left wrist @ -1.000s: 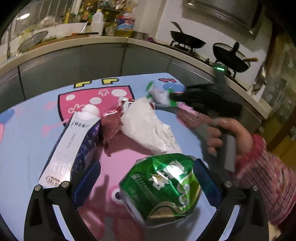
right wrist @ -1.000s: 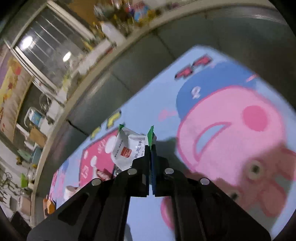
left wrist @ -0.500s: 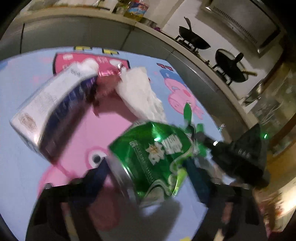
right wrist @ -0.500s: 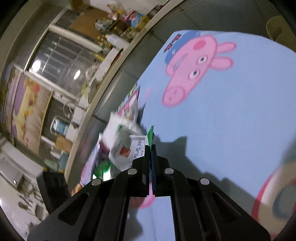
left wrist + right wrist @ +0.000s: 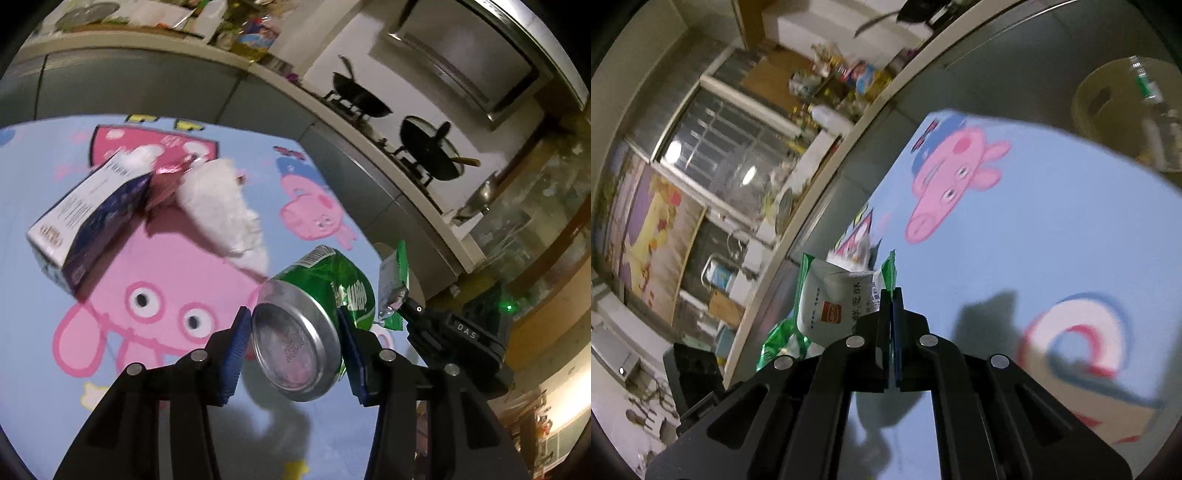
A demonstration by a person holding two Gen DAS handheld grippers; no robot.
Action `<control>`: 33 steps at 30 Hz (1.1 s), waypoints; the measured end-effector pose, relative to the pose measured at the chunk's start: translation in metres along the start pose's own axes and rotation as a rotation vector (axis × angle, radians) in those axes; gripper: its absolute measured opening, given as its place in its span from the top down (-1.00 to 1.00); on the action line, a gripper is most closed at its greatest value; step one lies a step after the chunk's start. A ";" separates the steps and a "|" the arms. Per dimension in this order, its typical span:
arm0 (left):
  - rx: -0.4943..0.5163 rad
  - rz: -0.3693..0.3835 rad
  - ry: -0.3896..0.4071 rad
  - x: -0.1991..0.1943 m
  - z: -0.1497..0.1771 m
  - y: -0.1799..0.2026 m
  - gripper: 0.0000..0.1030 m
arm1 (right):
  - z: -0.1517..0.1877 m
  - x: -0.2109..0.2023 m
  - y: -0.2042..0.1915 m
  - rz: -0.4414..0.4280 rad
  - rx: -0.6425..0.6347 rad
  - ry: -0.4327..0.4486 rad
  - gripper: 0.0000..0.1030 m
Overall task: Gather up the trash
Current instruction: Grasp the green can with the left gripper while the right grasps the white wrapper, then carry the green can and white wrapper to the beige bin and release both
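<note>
Can [image 5: 321,295] green, crumpled, silver base facing camera.

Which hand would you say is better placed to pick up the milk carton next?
Neither yet. Left tool is closing around the green can; right tool pinches a wrapper. Left faces the carton.

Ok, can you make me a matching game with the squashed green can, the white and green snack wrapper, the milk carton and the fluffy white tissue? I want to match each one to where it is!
Things:
1. crushed green metal can
2. white and green snack wrapper
3. white and purple milk carton
4. crumpled white tissue

Places:
A. lying on the cartoon mat, beside the carton
B. pinched in the right gripper
C. between the closing jaws of the left gripper
D. lying on its side on the mat

Pairs: 1-C, 2-B, 3-D, 4-A
</note>
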State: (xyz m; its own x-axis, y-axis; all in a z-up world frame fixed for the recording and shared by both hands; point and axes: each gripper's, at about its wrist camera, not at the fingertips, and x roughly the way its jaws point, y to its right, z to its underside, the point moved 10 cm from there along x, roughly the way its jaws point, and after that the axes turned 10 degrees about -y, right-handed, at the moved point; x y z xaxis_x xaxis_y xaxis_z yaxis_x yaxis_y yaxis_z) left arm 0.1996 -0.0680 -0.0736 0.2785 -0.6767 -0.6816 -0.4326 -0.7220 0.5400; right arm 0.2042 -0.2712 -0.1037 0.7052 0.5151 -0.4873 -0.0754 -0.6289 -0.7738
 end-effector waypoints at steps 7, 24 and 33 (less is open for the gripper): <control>0.096 -0.074 -0.003 0.006 0.006 0.035 0.48 | 0.002 -0.048 0.034 0.026 0.047 0.053 0.98; 0.156 -0.291 0.048 -0.019 0.031 0.025 0.54 | 0.038 -0.058 0.023 0.034 0.008 0.019 0.98; 0.194 -0.356 0.094 -0.031 0.024 0.029 0.55 | 0.032 -0.071 0.021 0.040 -0.002 0.042 0.98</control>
State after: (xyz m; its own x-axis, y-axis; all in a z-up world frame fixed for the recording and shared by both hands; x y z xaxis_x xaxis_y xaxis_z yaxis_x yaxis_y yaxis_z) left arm 0.1579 -0.0643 -0.0490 0.5131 -0.4068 -0.7558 -0.4465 -0.8786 0.1697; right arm 0.1299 -0.3024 -0.0986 0.7307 0.4648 -0.4999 -0.1021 -0.6497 -0.7533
